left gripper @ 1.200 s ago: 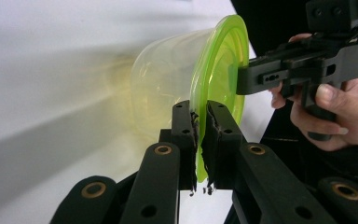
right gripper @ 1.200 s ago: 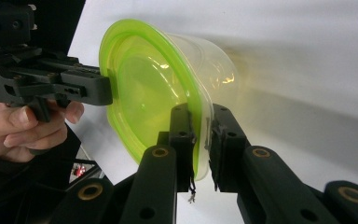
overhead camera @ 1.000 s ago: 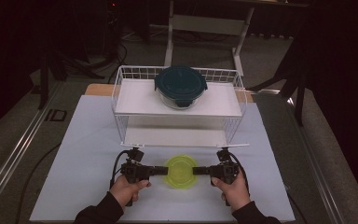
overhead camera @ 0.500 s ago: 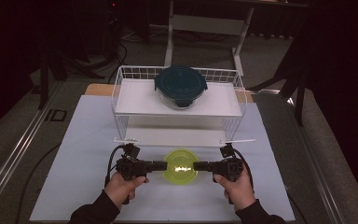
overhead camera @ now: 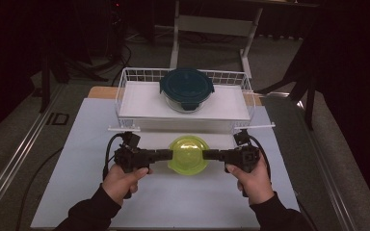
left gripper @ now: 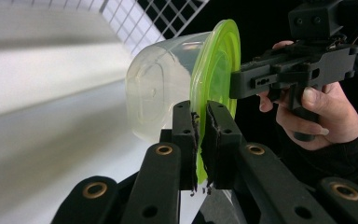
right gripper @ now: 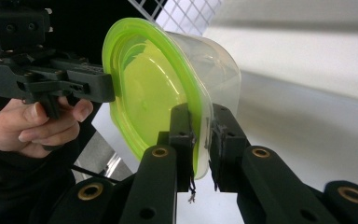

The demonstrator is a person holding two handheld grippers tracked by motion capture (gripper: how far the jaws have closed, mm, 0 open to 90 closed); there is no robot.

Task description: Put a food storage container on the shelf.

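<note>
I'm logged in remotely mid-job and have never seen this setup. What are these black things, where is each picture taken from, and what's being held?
No robot here: a person holds hand-held black tongs, the left tongs and the right tongs. The high view looks down on the white table from above the person's side. The other two pictures come from cameras riding on each pair of tongs, looking along their jaws. Both tongs are shut on the green rim of one clear container with a green lid, gripping it from opposite sides; in the two tongs' views it seems clear of the table. Behind it stands a white wire rack, carrying a glass container with a dark teal lid.
</note>
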